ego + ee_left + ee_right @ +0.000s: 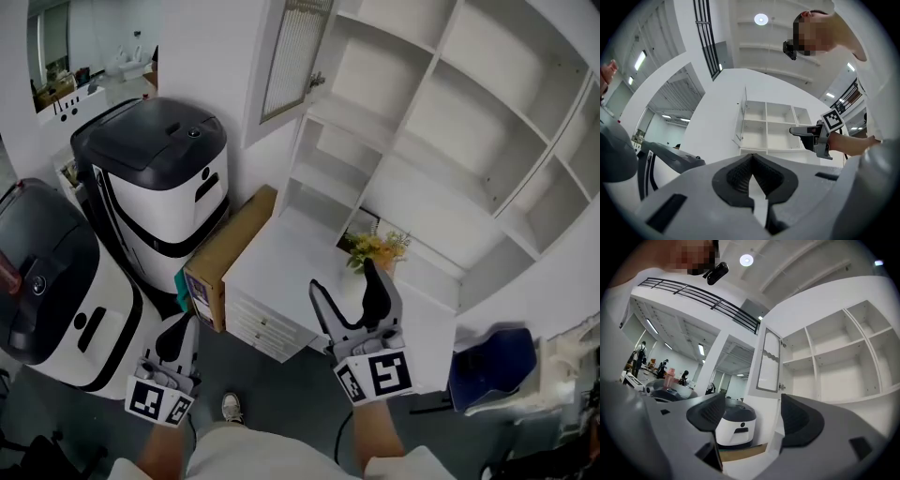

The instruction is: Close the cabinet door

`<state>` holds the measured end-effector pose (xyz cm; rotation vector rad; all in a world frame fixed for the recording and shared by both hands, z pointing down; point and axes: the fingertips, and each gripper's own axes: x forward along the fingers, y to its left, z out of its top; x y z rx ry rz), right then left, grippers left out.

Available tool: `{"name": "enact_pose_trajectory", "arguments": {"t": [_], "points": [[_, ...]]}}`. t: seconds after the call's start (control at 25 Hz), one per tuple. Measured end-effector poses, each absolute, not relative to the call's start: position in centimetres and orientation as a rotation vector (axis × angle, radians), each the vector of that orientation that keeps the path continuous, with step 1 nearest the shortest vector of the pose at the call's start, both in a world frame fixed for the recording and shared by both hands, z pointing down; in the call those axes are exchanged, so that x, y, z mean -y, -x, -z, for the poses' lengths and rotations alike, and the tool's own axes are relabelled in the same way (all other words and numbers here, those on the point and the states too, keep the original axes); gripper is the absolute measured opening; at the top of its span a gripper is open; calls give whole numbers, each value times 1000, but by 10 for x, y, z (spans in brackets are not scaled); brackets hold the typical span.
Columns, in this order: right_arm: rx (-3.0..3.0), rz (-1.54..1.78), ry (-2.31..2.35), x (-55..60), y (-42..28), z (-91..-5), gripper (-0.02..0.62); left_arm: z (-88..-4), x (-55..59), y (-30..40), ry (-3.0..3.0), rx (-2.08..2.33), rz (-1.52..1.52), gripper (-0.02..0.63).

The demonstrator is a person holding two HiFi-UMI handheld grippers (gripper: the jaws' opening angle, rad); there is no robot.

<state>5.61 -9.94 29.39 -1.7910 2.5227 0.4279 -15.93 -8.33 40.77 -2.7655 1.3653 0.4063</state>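
The white cabinet (441, 141) has open shelves, and its glass-panelled door (295, 56) stands swung out at the upper left, with a small knob (317, 81) on its edge. My right gripper (342, 277) is open with nothing between its pads, below the shelves and well short of the door. In the right gripper view the door (769, 361) shows ahead between the pads, beyond the right gripper (752, 411). My left gripper (178, 333) is low at the left, its pads meeting at the tips on nothing. The left gripper view shows the left gripper (751, 159), the door (741, 119) and the right gripper (806, 132).
A low white drawer unit (272, 281) stands under the shelves with a cardboard box (225, 258) leaning against its left side. Two black-and-white machines (159, 178) (47, 281) stand at the left. Yellow flowers (375, 248) sit on a low shelf; a blue object (492, 366) is at the right.
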Motion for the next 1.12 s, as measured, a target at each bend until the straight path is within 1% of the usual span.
{"name": "enact_pose_trajectory", "arguments": {"t": [0.24, 0.48, 0.72, 1.12], "points": [[-2492, -464, 1798, 180, -37, -264, 341, -402, 154, 160, 2805, -1304, -441, 6], [-2498, -548, 1713, 244, -20, -233, 341, -399, 190, 150, 2788, -1311, -431, 6], [-2549, -566, 1596, 291, -2, -225, 341, -390, 196, 158, 2695, -1447, -430, 6], [-2538, -627, 1593, 386, 36, -198, 341, -391, 182, 192, 2539, -1675, -428, 6]]}}
